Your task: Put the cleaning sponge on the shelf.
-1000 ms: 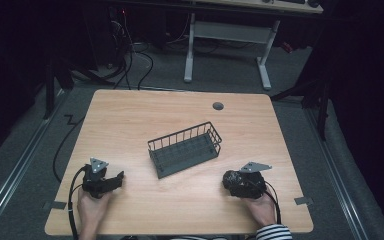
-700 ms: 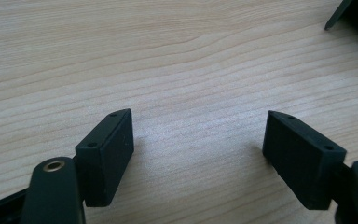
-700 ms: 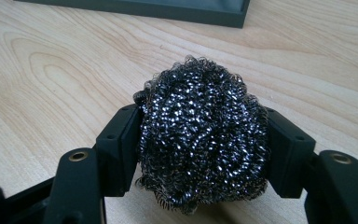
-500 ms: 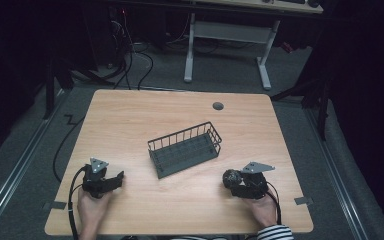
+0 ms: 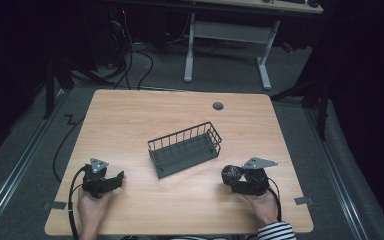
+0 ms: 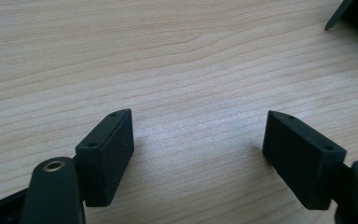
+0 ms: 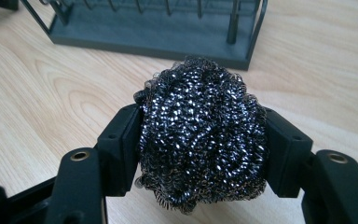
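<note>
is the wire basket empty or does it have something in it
Empty: the wire basket shows a bare floor in the high view; the steel wool scourer sits outside it.

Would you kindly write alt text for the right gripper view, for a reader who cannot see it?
The right gripper clamps a dark steel-wool scouring ball between its two black jaws, low over a light wooden table. Just beyond the ball stands a dark wire basket.

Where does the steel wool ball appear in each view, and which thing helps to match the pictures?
High view: steel wool ball at lower right, in the right gripper.
Left gripper view: bare table, no ball.
Right gripper view: ball in the centre, pressed between the jaws.
Shared landmark: the wire basket, behind the ball.
</note>
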The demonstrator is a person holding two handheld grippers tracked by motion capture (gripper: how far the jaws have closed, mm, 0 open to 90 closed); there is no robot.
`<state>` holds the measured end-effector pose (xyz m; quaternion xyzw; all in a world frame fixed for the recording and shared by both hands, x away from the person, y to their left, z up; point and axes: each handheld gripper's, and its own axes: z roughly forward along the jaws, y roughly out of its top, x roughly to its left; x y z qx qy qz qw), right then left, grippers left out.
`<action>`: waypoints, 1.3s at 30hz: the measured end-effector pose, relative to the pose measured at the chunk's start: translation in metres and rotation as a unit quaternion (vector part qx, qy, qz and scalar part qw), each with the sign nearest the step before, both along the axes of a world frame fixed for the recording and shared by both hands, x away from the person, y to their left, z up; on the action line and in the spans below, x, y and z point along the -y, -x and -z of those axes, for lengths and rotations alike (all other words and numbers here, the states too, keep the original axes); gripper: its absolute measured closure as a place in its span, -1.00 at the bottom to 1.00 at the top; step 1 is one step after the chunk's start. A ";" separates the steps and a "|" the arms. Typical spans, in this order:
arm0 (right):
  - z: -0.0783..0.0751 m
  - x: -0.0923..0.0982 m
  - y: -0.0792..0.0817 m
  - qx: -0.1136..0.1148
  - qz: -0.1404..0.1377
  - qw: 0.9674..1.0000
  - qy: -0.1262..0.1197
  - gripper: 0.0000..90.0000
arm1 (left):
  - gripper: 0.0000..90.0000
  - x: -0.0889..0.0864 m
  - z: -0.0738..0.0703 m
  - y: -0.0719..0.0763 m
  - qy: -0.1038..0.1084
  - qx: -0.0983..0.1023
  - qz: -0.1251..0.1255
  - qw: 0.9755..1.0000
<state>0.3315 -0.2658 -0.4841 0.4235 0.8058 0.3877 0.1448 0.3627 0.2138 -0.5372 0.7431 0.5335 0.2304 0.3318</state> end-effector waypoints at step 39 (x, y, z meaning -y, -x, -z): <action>-0.070 -0.020 -0.047 0.028 -0.025 0.999 -0.021 -0.15 | -0.43 0.000 0.000 0.000 0.001 0.000 0.000 1.000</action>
